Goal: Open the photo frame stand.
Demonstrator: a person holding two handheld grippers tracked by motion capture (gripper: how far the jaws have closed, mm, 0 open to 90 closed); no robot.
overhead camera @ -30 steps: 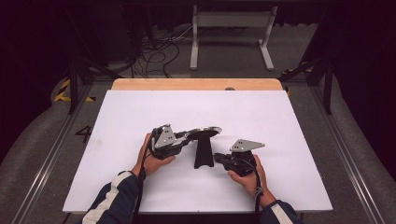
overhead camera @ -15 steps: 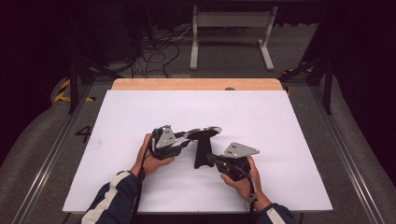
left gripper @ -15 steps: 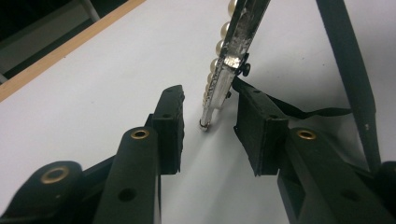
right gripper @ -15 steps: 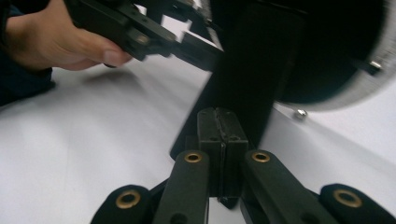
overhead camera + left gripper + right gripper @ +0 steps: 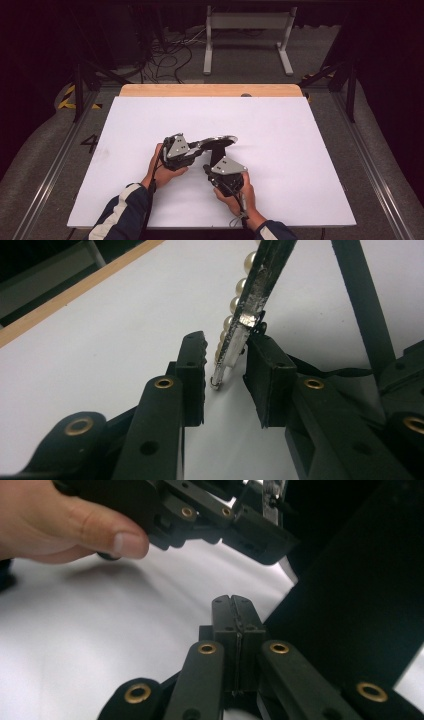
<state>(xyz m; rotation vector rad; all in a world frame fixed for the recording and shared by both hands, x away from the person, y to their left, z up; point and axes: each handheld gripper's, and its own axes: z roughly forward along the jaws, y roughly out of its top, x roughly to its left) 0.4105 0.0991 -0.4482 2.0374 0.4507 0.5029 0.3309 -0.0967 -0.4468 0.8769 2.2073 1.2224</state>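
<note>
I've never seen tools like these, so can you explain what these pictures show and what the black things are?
A person at a white table holds a grabbing tool in each hand. One picture looks down from above. The other two come from cameras riding on the tools. The left gripper has its two black fingers on either side of a silvery clip with pearls. They have just been closing, but one finger isn't touching it yet. The clip seems to rest on a black stand. The right gripper has its fingers shut, holding nothing.
</note>
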